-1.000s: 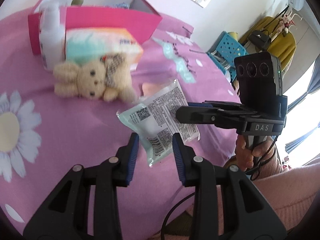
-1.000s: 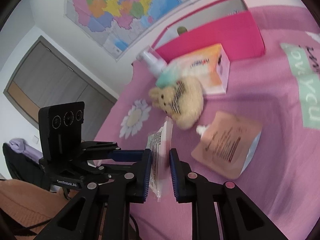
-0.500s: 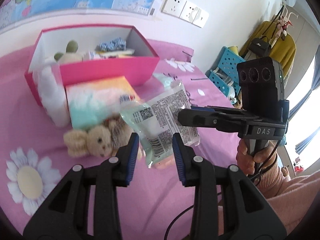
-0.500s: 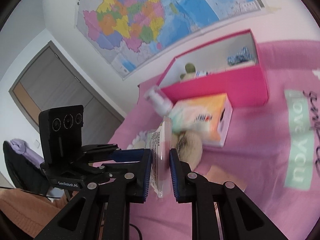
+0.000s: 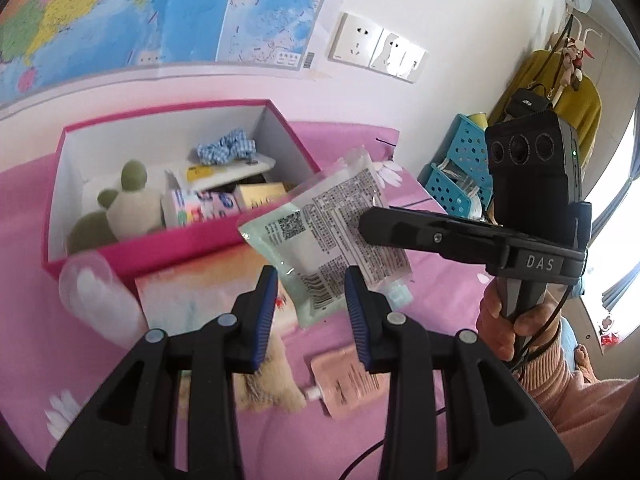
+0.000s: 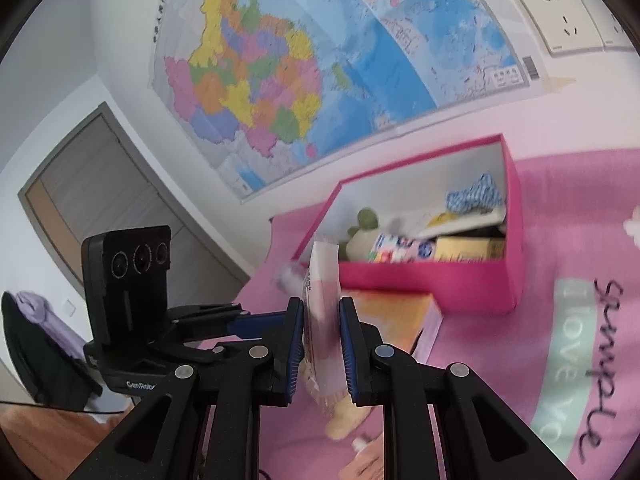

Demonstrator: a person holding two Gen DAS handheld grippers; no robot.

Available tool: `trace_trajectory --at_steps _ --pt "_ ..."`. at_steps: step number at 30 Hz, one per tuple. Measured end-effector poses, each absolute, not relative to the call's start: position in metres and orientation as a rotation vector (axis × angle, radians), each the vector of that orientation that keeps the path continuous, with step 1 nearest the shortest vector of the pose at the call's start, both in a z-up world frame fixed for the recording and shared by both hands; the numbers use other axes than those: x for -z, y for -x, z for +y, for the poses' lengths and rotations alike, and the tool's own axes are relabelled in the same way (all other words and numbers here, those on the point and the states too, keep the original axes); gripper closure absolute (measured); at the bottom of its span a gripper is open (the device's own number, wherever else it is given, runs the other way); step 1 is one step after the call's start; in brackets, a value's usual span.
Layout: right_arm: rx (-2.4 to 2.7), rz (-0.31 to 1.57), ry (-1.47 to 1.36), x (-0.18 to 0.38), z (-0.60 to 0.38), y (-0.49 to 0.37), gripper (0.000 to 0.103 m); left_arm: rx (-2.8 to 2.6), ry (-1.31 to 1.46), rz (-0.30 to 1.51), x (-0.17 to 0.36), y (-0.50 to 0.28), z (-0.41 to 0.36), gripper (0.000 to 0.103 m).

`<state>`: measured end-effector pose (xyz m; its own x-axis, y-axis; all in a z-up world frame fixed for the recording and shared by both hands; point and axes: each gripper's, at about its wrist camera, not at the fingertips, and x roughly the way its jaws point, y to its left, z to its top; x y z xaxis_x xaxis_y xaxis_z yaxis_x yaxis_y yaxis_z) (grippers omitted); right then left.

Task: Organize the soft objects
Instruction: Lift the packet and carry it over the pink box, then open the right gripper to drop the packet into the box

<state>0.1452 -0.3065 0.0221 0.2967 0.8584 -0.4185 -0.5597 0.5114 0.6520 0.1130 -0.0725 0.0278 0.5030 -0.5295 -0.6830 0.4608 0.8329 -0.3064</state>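
Over the last second the right tongs [image 6: 320, 340] have lifted the pale green refill pouch [image 5: 328, 236] off the pink bedspread [image 5: 440, 292] and carried it up toward the pink box [image 5: 192, 244]; the bear and pouches that filled the earlier views now sit low in both frames. The pouch hangs in the air, clamped near one edge between the right tongs' pads, its lower corner dangling just in front of the box's near wall. That puts the task, by my reading, at the carry-and-drop stage for this item.

The left tongs [image 5: 310, 316] hold nothing; their fingers stand moderately apart, riding just below and beside the pouch.

Inside the box, a green-eared plush [image 5: 128, 204] fills the left end, with small packets [image 5: 204, 204] and a blue checked cloth [image 5: 226, 150] toward the right. Free room looks slim, perhaps on top of the packets, though the pouch itself hides part of the interior. The near rim is the edge to clear. Below on the bed lie a tissue pack [image 5: 196, 300], a blurred bottle [image 5: 96, 300], a tan plush bear [image 5: 272, 384] and a peach pouch [image 5: 348, 380], well apart from the raised one.
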Motion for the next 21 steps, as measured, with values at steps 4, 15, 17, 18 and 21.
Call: trace_trajectory --at_steps 4,15,17,18,21 --pt "-0.972 0.822 -0.434 -0.024 -0.307 -0.166 0.085 0.586 0.078 0.855 -0.032 -0.133 -0.078 0.066" --pt "-0.933 0.838 -0.446 -0.021 -0.305 -0.220 0.086 0.546 0.071 0.881 -0.029 -0.190 -0.092 0.067" --pt "-0.924 0.847 -0.438 -0.018 -0.300 -0.229 0.087 0.538 0.068 0.892 -0.025 -0.198 -0.094 0.068" --pt "-0.922 0.850 -0.438 -0.016 -0.299 -0.232 0.087 0.527 0.062 0.892 -0.023 -0.201 -0.095 0.067" --pt "-0.883 0.866 -0.413 -0.008 -0.295 -0.243 0.087 0.509 0.066 0.901 -0.017 -0.209 -0.095 0.067"
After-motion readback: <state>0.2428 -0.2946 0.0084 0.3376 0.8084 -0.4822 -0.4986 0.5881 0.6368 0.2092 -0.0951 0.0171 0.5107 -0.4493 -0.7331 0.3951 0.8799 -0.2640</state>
